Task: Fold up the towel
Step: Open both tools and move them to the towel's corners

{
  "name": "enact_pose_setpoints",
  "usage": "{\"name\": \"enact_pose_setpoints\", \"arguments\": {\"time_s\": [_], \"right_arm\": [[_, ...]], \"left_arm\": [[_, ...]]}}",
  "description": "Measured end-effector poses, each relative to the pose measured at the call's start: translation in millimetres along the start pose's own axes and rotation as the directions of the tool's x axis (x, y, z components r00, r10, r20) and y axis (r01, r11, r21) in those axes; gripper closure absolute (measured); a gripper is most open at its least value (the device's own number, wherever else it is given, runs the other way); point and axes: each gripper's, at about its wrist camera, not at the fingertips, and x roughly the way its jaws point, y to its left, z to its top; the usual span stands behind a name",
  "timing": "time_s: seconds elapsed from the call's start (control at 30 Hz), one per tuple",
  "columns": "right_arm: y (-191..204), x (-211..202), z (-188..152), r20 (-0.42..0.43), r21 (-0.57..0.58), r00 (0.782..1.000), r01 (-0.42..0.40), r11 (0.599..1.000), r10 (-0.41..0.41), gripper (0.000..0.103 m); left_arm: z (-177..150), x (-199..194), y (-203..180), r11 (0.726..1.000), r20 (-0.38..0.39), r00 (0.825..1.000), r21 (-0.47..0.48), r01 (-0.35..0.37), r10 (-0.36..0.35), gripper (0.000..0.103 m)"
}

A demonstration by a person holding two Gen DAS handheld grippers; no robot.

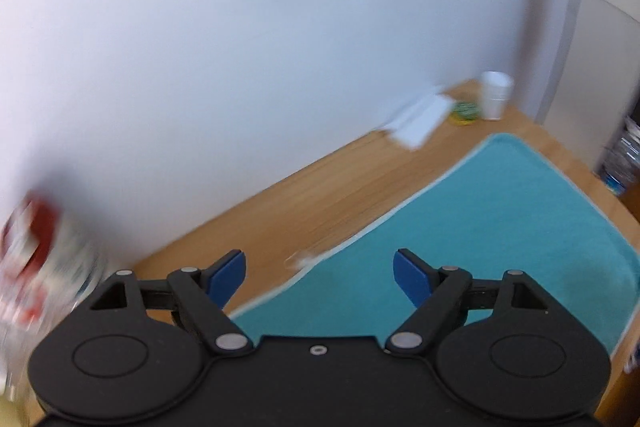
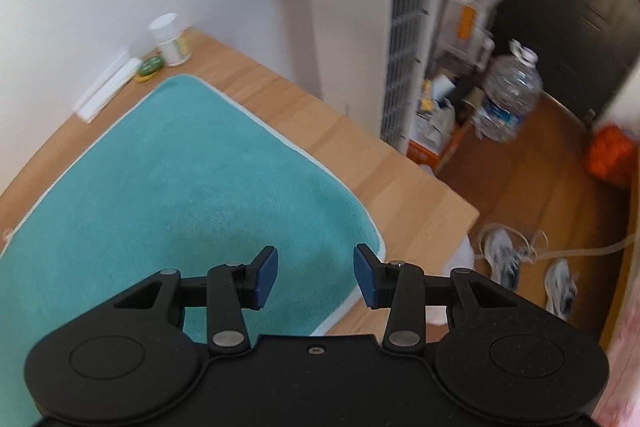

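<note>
I hold a hand-held gripper in each hand above a wooden surface (image 2: 416, 195), and the teal towel (image 2: 168, 195) lies spread flat on it, not yet folded as far as I can see.

My left hand-held gripper (image 1: 319, 277) has its blue pads spread wide with nothing between them. Under it runs the towel's left edge, a pale hem slanting from near left to far right, with a small white tag (image 1: 308, 259) at the hem just ahead of the gap. Most of the cloth lies to the right of this gripper.

My right hand-held gripper (image 2: 316, 277) is also open and empty, its gap somewhat narrower than the left one. It hangs over the towel's near right corner, where the hem curves round close to the surface's right edge. From here the cloth stretches away to the far left.

The towel's long axis seems to run from me toward the wall, its far rounded end pointing at the white cup (image 1: 495, 95), the green-and-yellow lid (image 1: 464, 111) and the white strips (image 1: 420, 121) near the wall. I judge each hand sits nearest its own near corner, so the coming move likely takes both corners and carries them along that axis. The pictures are blurred, so exact height above the cloth I cannot tell.
</note>
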Motion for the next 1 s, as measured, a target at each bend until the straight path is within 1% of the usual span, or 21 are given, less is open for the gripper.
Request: {"name": "enact_pose_setpoints", "arguments": {"time_s": [0.03, 0.07, 0.1, 0.13, 0.17, 0.2, 0.23, 0.27, 0.37, 0.43, 0.53, 0.57, 0.67, 0.77, 0.87, 0.93, 1.0], "right_arm": [[-0.2, -1.7, -2.3, 0.007, 0.023, 1.0, 0.017, 1.0, -0.017, 0.056], [-1.3, -4.8, -7.1, 0.023, 0.072, 0.999, 0.044, 0.996, -0.046, 0.056], [-1.1, -4.7, -7.8, 0.024, 0.085, 0.998, 0.051, 0.995, -0.053, 0.056], [-1.7, -4.0, -10.2, 0.026, 0.134, 0.997, 0.066, 0.989, -0.07, 0.056], [-2.1, -3.3, -12.5, 0.027, 0.179, 0.996, 0.08, 0.981, -0.086, 0.057], [-1.9, -1.8, -13.6, 0.03, 0.196, 0.996, 0.081, 0.977, -0.089, 0.057], [-1.0, 2.2, -15.6, 0.041, 0.225, 0.994, 0.086, 0.971, -0.098, 0.057], [0.9, 6.2, -17.2, 0.052, 0.229, 0.992, 0.097, 0.969, -0.112, 0.057], [1.9, 19.5, -16.3, 0.049, 0.234, 0.989, 0.125, 0.964, -0.14, 0.057], [-6.6, 30.4, -15.1, 0.037, 0.285, 0.985, 0.151, 0.947, -0.169, 0.057], [-15.9, 41.1, -14.0, 0.02, 0.31, 0.979, 0.186, 0.932, -0.202, 0.057], [-18.4, 44.2, -13.9, 0.018, 0.316, 0.976, 0.2, 0.928, -0.216, 0.057], [-26.0, 49.7, -12.7, 0.01, 0.348, 0.974, 0.209, 0.914, -0.227, 0.057], [-26.9, 53.1, -13.3, 0.033, 0.336, 0.972, 0.206, 0.919, -0.231, 0.057], [-28.3, 57.5, -12.8, 0.047, 0.327, 0.972, 0.202, 0.923, -0.23, 0.056], [-29.7, 59.4, -10.9, 0.054, 0.33, 0.972, 0.197, 0.923, -0.227, 0.056], [-28.8, 60.3, -9.9, 0.049, 0.326, 0.973, 0.198, 0.924, -0.225, 0.056]], "left_arm": [[13.0, 8.4, -10.5, 0.998, 0.006, 0.999, 0.047, 0.042, -0.043, 0.02], [21.4, 13.2, -17.0, 0.994, 0.019, 0.997, 0.079, 0.069, -0.071, 0.02], [30.6, 18.5, -24.4, 0.989, 0.032, 0.995, 0.114, 0.09, -0.094, 0.02], [44.2, 27.1, -36.2, 0.979, 0.042, 0.991, 0.166, 0.121, -0.129, 0.018], [52.5, 33.2, -44.8, 0.97, 0.043, 0.988, 0.198, 0.138, -0.149, 0.017], [57.7, 37.9, -51.1, 0.965, 0.048, 0.986, 0.218, 0.145, -0.159, 0.017], [66.6, 48.4, -61.7, 0.956, 0.057, 0.983, 0.25, 0.155, -0.174, 0.017], [76.9, 63.0, -74.8, 0.945, 0.063, 0.98, 0.283, 0.166, -0.191, 0.017], [88.1, 94.1, -101.7, 0.926, 0.038, 0.979, 0.333, 0.175, -0.199, 0.017], [93.5, 119.8, -128.2, 0.901, 0.015, 0.976, 0.386, 0.196, -0.219, 0.017], [99.5, 150.4, -162.2, 0.867, -0.009, 0.97, 0.447, 0.22, -0.241, 0.017], [101.7, 159.8, -171.9, 0.858, -0.019, 0.969, 0.46, 0.228, -0.247, 0.017], [107.9, 179.9, -191.4, 0.846, -0.04, 0.964, 0.471, 0.251, -0.264, 0.017], [112.3, 195.1, -204.2, 0.838, -0.051, 0.962, 0.479, 0.26, -0.269, 0.017], [112.8, 201.9, -210.6, 0.834, -0.055, 0.959, 0.481, 0.27, -0.278, 0.018], [110.7, 202.8, -214.7, 0.822, -0.041, 0.958, 0.505, 0.264, -0.283, 0.018], [108.7, 205.5, -219.4, 0.808, -0.047, 0.959, 0.528, 0.262, -0.281, 0.018]]}}
